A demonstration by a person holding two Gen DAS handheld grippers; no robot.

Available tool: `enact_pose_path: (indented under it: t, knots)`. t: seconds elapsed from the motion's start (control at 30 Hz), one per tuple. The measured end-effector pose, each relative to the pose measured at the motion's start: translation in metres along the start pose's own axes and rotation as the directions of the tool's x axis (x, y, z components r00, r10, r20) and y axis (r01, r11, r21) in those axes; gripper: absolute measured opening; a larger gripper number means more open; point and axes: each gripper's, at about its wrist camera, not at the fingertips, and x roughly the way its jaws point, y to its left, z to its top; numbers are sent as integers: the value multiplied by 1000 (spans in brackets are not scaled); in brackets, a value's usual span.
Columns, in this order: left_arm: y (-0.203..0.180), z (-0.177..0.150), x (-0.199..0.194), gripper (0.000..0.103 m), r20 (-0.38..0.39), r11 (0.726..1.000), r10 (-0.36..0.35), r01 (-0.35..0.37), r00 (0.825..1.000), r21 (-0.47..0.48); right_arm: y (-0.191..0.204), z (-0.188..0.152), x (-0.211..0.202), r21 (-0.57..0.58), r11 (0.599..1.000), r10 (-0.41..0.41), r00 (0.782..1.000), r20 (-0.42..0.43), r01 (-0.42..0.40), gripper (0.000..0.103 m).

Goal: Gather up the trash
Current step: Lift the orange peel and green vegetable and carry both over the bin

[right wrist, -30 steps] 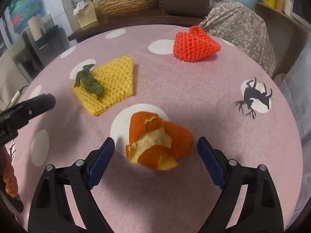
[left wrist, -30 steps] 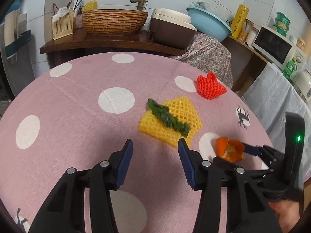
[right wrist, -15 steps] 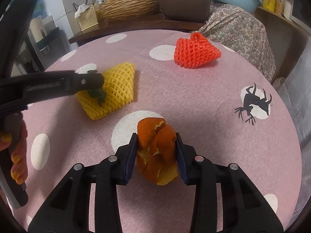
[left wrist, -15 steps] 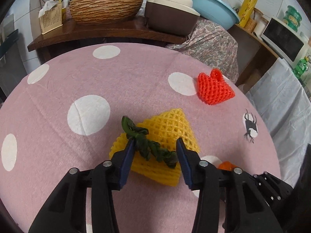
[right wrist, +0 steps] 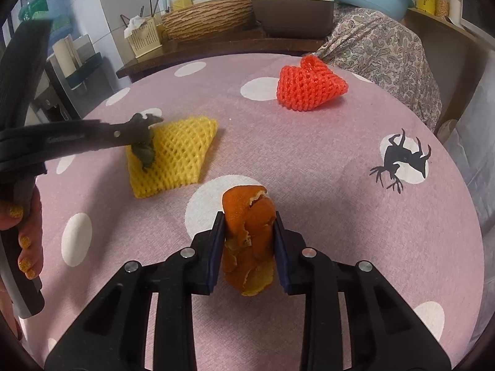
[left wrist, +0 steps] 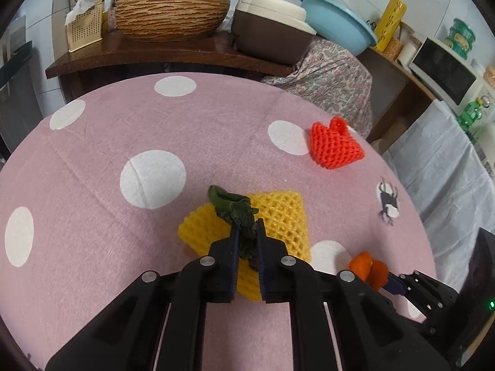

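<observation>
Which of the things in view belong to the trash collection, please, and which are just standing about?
Trash: wilted green leaf in left gripper; orange peel in closing right gripper; yellow foam net; red foam net.

Standing about: wicker basin, blue basin, microwave.

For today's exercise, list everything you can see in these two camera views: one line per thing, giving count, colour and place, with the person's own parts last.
Orange peel: one, orange, between the right tongs' pads.
Wilted leaf: one, dark green, pinched over the yellow net.
Foam fruit net: one, yellow, flat on the cloth.
Foam fruit net: one, red, far side of the table.
Tablecloth: one, pink with white dots and deer prints, covering the round table.
Basin sink: one, brown striped, on the counter behind.
Plastic basin: one, light blue, behind at right.
Microwave: one, white, far right.
Left tongs: black, shut on the leaf.
Right tongs: black, closing on the peel.
Hand: one, gripping the left handle.
</observation>
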Motion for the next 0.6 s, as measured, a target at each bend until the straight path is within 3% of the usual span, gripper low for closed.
enact_pose_path:
  t: [0.37, 0.6]
  knots:
    - [-6, -53, -58, 11, 61, 995, -91, 90, 994, 32, 2, -30, -46, -18, 998, 64, 994, 83, -63, 27]
    - [-47, -97, -87, 11, 96, 985, -138, 126, 986, 119, -3, -68, -102, -41, 994, 111, 978, 179, -105, 26]
